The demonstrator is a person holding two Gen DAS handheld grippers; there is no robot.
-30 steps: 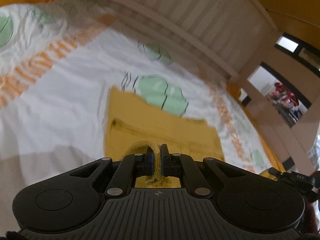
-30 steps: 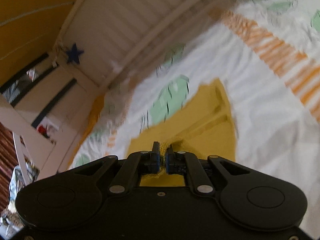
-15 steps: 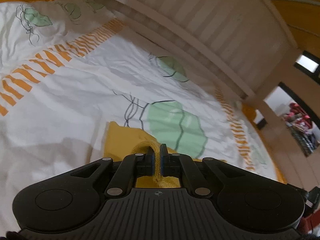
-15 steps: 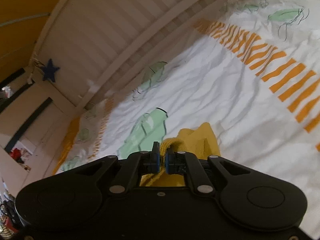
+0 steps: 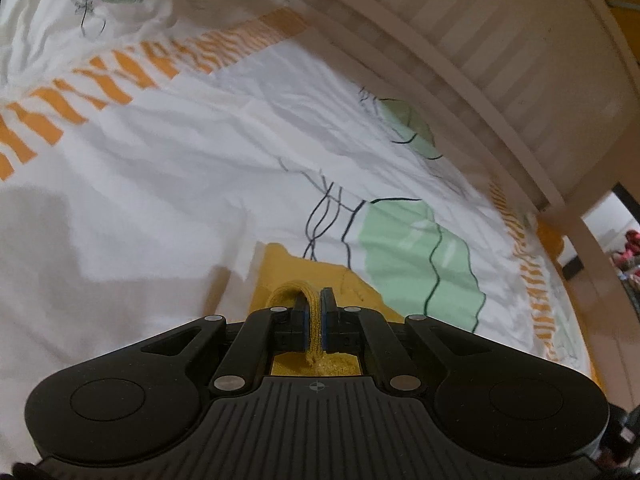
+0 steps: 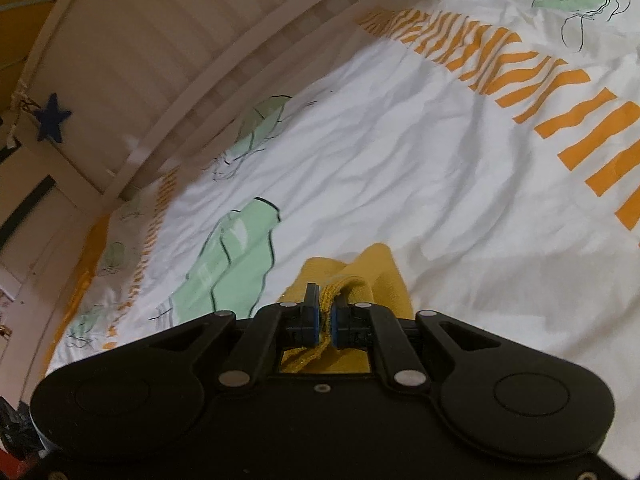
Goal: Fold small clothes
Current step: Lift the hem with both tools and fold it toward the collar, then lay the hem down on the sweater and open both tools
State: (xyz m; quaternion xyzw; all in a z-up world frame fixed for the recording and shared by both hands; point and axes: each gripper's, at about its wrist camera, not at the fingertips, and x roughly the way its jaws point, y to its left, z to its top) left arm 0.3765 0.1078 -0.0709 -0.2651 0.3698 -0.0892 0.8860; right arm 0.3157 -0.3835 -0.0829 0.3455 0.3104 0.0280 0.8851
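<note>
One yellow garment (image 5: 280, 276), apparently, two grippers (image 5: 314, 312) clamped

One mustard-yellow knitted garment (image 5: 304, 276), two black two-finger grippers (image 5: 315, 312) (image 6: 325, 312), one white patterned bedsheet (image 5: 180, 152), one blue star (image 6: 53, 123).

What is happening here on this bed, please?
A person holds two handheld grippers and is folding a small mustard-yellow knitted garment on a white bed sheet with orange stripes and green shapes. The left gripper is shut on one edge of the garment, and the right gripper is shut on another edge. A white slatted bed rail stands behind.
</note>
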